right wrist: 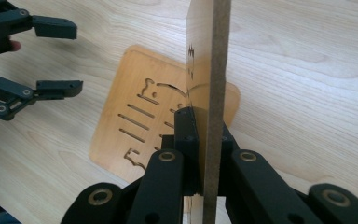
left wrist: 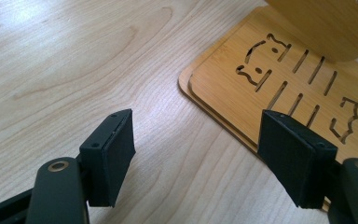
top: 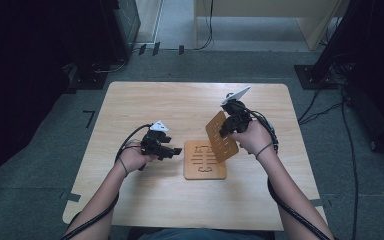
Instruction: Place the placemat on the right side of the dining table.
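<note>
Nearest, the left tool [top: 172,150] hovered with jaws apart and empty, just left of the stacked wooden trivets [top: 200,167] lying mid-table [top: 130,200]. Farther right, the right tool [top: 228,129] was clamped on the top trivet [top: 220,137], lifted and tilted. The step looked like unstacking; next probably called for setting it down on bare table.

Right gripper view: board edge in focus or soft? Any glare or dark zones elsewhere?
Right gripper view: the held board edge is soft, too close; the flat board behind is sharper. Left gripper view: window-like glare on the table top left. High view: room edges fall nearly black, table evenly lit.
</note>
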`<state>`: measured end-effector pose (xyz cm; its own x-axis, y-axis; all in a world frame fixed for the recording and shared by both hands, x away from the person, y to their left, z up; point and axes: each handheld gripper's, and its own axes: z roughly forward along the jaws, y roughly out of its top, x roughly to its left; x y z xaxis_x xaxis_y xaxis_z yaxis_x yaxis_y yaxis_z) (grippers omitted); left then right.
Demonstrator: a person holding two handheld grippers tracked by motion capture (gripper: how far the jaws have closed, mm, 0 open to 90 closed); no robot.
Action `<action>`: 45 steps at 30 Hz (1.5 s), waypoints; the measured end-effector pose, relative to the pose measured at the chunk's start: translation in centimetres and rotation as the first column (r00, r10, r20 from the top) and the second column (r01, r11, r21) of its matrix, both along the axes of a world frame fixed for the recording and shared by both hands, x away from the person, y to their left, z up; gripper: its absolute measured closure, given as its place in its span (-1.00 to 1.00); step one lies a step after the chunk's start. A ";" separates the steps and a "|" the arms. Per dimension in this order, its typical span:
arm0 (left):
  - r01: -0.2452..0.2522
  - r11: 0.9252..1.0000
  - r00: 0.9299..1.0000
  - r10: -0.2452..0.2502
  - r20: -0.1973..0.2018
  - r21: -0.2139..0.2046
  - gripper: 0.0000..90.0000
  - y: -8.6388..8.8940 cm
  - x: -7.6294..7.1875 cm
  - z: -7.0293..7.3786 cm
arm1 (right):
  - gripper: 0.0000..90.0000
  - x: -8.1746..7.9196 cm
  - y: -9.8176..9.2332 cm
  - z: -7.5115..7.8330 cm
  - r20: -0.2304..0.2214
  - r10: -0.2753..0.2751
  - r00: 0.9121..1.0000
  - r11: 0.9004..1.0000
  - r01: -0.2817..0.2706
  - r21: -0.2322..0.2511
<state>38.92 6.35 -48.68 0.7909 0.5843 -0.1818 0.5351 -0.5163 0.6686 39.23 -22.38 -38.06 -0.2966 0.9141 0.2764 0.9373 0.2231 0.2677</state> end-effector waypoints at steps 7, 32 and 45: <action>-0.006 1.000 1.000 0.006 0.000 0.000 -0.41 -0.1 0.2 -0.1 | 0.95 -0.1 -1.4 -0.2 0.006 -0.026 1.000 1.000 0.026 -0.009; 0.011 1.000 1.000 -0.011 0.000 0.005 -0.41 -0.8 0.5 -0.1 | 0.95 0.3 -5.2 -0.9 -0.011 -0.118 0.993 0.992 0.118 -0.038; 0.011 1.000 1.000 -0.011 0.002 -0.001 -0.41 -1.0 0.6 -0.2 | 0.95 0.6 -6.7 -0.9 -0.026 -0.152 0.988 0.987 0.150 -0.052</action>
